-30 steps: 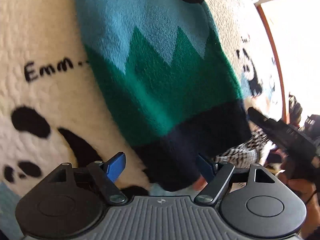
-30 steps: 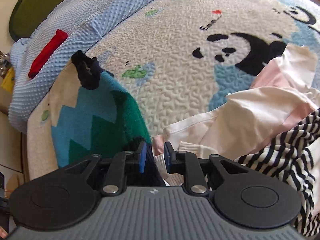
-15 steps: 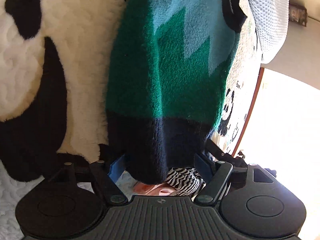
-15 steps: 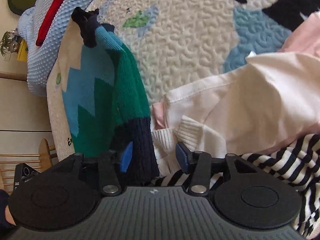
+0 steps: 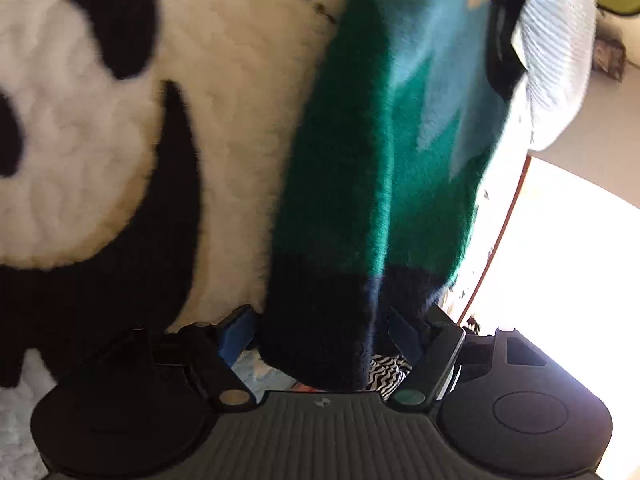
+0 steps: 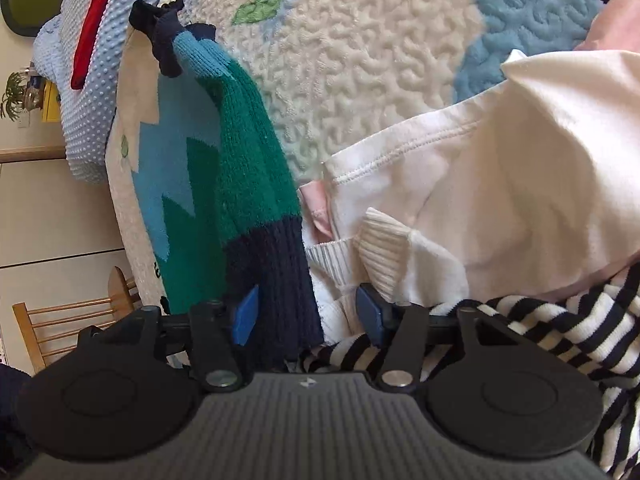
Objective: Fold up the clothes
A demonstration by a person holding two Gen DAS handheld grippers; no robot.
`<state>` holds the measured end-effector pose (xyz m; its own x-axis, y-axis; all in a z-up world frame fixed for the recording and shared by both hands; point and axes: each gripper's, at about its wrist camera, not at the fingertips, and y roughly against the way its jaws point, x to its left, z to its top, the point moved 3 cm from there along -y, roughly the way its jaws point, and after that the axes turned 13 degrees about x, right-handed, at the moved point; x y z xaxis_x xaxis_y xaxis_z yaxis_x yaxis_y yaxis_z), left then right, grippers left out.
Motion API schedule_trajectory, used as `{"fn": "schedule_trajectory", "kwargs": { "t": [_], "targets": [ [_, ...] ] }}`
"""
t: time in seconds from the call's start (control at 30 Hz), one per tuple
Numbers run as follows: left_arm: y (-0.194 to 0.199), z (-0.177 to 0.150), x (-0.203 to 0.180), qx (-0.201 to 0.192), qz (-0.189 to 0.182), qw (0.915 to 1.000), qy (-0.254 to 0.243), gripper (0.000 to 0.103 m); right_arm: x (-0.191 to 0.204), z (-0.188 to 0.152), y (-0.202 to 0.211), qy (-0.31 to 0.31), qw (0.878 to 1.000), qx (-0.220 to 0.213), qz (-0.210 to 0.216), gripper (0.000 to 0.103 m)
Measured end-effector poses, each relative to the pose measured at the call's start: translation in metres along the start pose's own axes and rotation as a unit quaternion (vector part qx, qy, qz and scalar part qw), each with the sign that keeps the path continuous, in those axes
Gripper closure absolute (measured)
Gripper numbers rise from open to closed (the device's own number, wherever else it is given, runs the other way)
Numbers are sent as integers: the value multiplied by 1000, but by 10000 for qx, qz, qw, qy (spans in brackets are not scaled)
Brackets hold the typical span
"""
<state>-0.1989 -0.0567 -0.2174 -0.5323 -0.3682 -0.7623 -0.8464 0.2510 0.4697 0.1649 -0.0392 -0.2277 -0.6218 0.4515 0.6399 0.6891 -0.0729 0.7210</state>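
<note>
Under everything I see the quilted panda blanket [image 6: 360, 64], cream with black panda patches and blue areas, covering the bed. In my left view its big black-and-white panda face [image 5: 100, 152] fills the left half.

On the blanket lies the knit sweater [image 6: 224, 184], striped in light blue, green and navy zigzags, running from the far left toward me; its navy ribbed hem [image 6: 280, 280] is the nearest part. In my left view the same sweater [image 5: 384, 168] sits in the middle of the frame, somewhat blurred.

To the right of the sweater is a heap of other clothes: a white garment [image 6: 500, 168] with a pink edge, touching the sweater's hem, and nearer me a black-and-white striped garment [image 6: 560, 328]. Far left on the bed rests a light blue dotted pillow [image 6: 76, 80] with a red strip on it. Past the bed's edge at near left stands a wooden chair [image 6: 72, 320].

My left tool [image 5: 320, 332] is spread wide, its 2 blue pads on either side of the navy hem without pinching it. My right tool [image 6: 308, 312] is also spread, the hem's edge and some white ribbed fabric lying between its pads.
</note>
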Motion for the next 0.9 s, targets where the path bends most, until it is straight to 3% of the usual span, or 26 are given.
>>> {"fn": "schedule_trajectory", "kwargs": {
  "t": [0.07, 0.13, 0.23, 0.63, 0.9],
  "targets": [
    [-6, -1, -6, 65, 63, 9997, -221, 42, 7, -2, 0, 220, 9997, -94, -89, 78],
    [-10, -4, -4, 154, 5, 9998, -106, 71, 12, -5, 3, 351, 9991, -163, -189, 80],
    [-4, -12, -8, 130, 92, 9995, -275, 78, 17, -7, 8, 438, 9984, -237, -279, 84],
    [3, -31, -45, 137, 612, 9953, -743, 79, 50, -1, 6, 731, 9898, 162, -1216, 85],
    [6, -38, -46, 96, 638, 9946, -813, 79, 74, 1, 12, 899, 9814, 275, -1674, 85]
  ]
}}
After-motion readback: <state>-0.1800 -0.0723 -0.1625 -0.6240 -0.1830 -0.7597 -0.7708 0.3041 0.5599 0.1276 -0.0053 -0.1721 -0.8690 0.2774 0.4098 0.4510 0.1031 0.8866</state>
